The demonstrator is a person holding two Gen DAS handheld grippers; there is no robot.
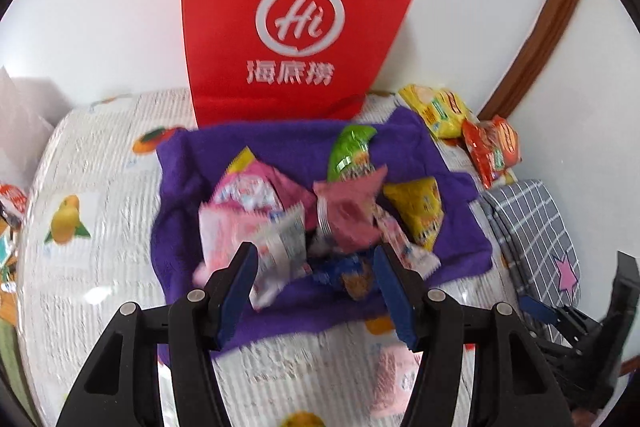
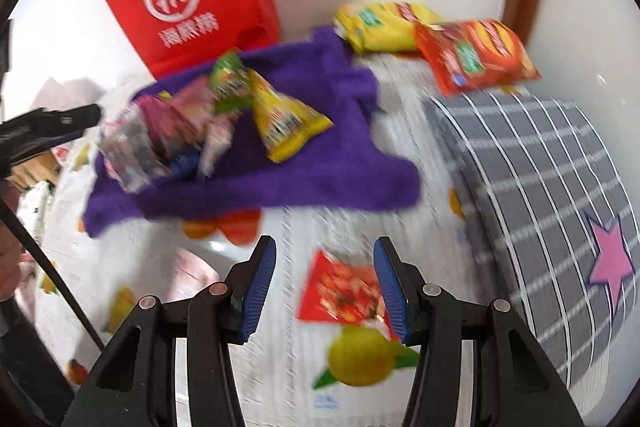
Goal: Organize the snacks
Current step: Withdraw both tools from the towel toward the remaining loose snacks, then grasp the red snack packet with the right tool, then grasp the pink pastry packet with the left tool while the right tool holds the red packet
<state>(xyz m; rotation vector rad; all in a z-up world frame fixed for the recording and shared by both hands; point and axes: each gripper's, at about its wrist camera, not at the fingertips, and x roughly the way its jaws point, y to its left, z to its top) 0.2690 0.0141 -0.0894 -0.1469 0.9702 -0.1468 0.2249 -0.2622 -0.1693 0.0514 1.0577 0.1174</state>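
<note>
Purple cloth (image 1: 452, 163) is lying near the counter's (image 1: 100, 247) back edge, carrying a heap of snack packets (image 1: 280, 211): pink, green, yellow and blue wrappers, blurred. A red paper bag (image 1: 288, 7) is standing behind it against the wall. Yellow (image 2: 384, 27) and orange-red (image 2: 476, 55) packets are sitting at the back right corner beside a grey checked pouch (image 2: 540, 179). Left claw (image 1: 314, 259) is hovering spread over the heap, pinching nothing. Right claw (image 2: 324, 263) is hanging spread above a small red packet (image 2: 340, 291) on the fruit-printed cover.
</note>
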